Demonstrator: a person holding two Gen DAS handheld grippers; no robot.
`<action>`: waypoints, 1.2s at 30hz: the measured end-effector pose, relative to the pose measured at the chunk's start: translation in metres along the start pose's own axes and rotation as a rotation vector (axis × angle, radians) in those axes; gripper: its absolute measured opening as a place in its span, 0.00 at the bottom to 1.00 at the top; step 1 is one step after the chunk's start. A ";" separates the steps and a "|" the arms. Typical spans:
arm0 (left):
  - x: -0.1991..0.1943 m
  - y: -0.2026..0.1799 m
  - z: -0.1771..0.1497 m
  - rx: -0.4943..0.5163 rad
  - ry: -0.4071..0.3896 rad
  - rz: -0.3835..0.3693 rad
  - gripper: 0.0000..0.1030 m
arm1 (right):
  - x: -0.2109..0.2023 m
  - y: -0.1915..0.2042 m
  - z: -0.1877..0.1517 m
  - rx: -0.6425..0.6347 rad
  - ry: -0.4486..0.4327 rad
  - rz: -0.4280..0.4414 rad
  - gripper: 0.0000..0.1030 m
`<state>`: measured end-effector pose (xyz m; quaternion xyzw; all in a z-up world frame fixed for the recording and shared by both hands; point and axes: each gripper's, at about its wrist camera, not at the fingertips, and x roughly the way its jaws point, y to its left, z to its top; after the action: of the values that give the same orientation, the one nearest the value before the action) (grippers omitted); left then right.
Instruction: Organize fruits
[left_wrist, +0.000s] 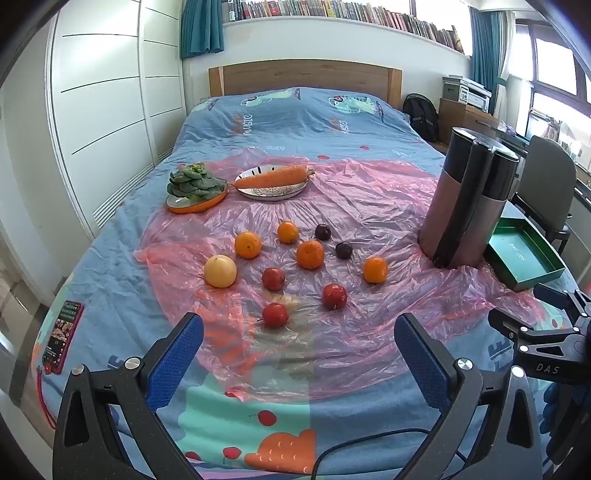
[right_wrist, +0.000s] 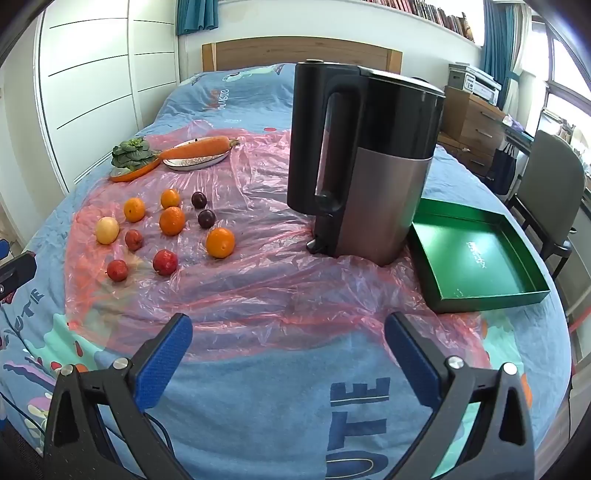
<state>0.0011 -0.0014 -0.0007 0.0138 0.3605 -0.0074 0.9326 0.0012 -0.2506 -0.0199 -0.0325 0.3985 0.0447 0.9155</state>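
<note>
Loose fruit lies on a pink plastic sheet (left_wrist: 351, 206) spread over the bed: several oranges (left_wrist: 310, 254) (right_wrist: 220, 242), red apples (left_wrist: 275, 314) (right_wrist: 165, 261), two dark plums (left_wrist: 344, 250) (right_wrist: 206, 218) and one pale yellow fruit (left_wrist: 220, 271) (right_wrist: 107, 230). An empty green tray (right_wrist: 480, 258) (left_wrist: 524, 254) sits at the right. My left gripper (left_wrist: 298, 336) hangs open just short of the nearest red apple, nothing between its blue pads. My right gripper (right_wrist: 288, 330) is open too, over bare plastic in front of the kettle, apart from all fruit.
A tall black and grey kettle (right_wrist: 362, 162) (left_wrist: 469, 199) stands between the fruit and the tray. At the back left are an orange dish of greens (left_wrist: 195, 188) and a plate with a carrot (left_wrist: 271, 181). A phone (left_wrist: 62, 336) lies at the bed's left edge. A chair (right_wrist: 554, 192) stands right.
</note>
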 end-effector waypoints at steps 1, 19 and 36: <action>0.001 -0.001 0.000 0.002 0.003 -0.001 0.99 | 0.000 0.000 0.000 -0.001 0.000 0.000 1.00; 0.001 0.002 -0.003 -0.020 -0.008 -0.018 0.99 | 0.000 0.001 0.000 -0.005 0.008 -0.002 1.00; 0.003 0.002 -0.005 -0.020 -0.003 -0.024 0.99 | 0.001 0.002 0.000 -0.008 0.014 -0.010 1.00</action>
<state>0.0003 0.0004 -0.0063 0.0001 0.3593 -0.0148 0.9331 0.0017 -0.2491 -0.0210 -0.0387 0.4044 0.0415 0.9128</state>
